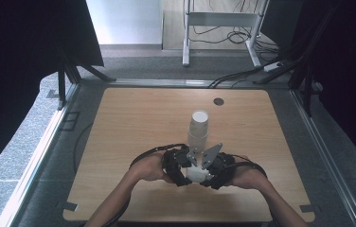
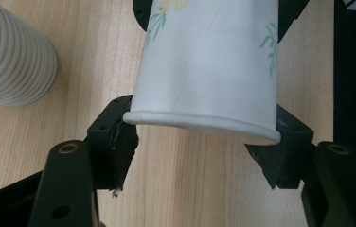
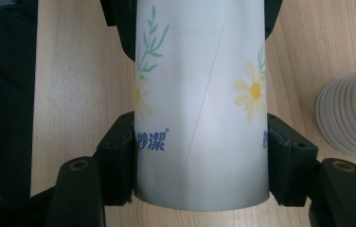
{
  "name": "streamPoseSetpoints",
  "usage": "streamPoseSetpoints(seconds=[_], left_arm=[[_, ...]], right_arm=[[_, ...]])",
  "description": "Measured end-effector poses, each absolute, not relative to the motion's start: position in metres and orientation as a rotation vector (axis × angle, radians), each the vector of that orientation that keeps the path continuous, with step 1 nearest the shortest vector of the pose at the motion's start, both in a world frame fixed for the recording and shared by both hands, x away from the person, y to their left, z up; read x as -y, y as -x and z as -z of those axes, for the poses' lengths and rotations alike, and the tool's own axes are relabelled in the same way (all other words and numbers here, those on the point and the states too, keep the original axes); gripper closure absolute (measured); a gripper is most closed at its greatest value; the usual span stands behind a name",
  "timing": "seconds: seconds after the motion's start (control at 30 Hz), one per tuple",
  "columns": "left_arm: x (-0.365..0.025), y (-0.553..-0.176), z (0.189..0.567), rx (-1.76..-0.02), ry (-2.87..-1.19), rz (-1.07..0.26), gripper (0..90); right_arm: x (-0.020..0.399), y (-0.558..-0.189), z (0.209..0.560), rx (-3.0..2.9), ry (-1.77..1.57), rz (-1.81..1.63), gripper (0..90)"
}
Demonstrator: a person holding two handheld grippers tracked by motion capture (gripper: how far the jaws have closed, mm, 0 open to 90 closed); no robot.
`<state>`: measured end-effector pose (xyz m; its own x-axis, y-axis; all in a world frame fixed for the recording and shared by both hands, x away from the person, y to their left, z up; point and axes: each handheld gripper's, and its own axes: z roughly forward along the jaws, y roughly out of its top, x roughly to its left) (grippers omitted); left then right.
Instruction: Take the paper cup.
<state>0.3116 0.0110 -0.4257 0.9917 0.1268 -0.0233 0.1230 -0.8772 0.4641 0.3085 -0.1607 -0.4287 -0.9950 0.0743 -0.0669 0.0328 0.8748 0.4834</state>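
Note:
A white paper cup (image 1: 196,174) printed with daisies and green leaves lies on its side just above the wooden table (image 1: 133,123), held between both grippers near the front edge. My left gripper (image 1: 188,171) comes in from the left, and its jaws clamp the cup (image 2: 209,71) at the rolled rim, so my left gripper (image 2: 202,142) is shut on it. From the right, my right gripper (image 1: 208,176) holds the other end. There its pads press both sides of the cup (image 3: 200,118) by the blue lettering, with my right gripper (image 3: 202,158) shut.
A tall stack of ribbed white cups (image 1: 198,130) stands upright on the table just behind the grippers, also seen as the stack (image 2: 10,61) and the stack (image 3: 351,118). A round cable hole (image 1: 218,101) sits near the far edge. Dark curtains flank both sides.

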Motion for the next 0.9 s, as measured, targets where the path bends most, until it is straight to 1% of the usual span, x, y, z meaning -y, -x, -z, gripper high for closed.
streamPoseSetpoints(seconds=[0.07,0.17,0.27,0.43,0.57,0.67,0.9], left_arm=[[-0.013,-0.315,0.423,-0.105,-2.687,-0.027,33.1],[-0.016,-0.316,0.422,-0.141,-2.634,-0.022,28.0],[-0.021,-0.32,0.418,-0.179,-2.574,-0.018,19.8],[-0.032,-0.325,0.411,-0.288,-2.454,0.012,13.2],[-0.043,-0.327,0.41,-0.358,-2.343,0.054,12.0],[-0.046,-0.326,0.41,-0.384,-2.294,0.063,12.0],[-0.053,-0.326,0.411,-0.382,-2.188,0.092,13.4]], right_arm=[[0.162,-0.309,0.429,-2.966,-0.089,-0.775,37.0],[0.167,-0.31,0.428,-2.967,-0.109,-0.809,36.9],[0.172,-0.311,0.426,-2.96,-0.149,-0.883,36.9],[0.182,-0.311,0.42,-2.916,-0.218,-0.988,36.9],[0.192,-0.311,0.417,-2.864,-0.268,-1.112,37.0],[0.195,-0.311,0.417,-2.846,-0.287,-1.154,36.9],[0.201,-0.31,0.421,-2.777,-0.308,-1.266,37.0]])
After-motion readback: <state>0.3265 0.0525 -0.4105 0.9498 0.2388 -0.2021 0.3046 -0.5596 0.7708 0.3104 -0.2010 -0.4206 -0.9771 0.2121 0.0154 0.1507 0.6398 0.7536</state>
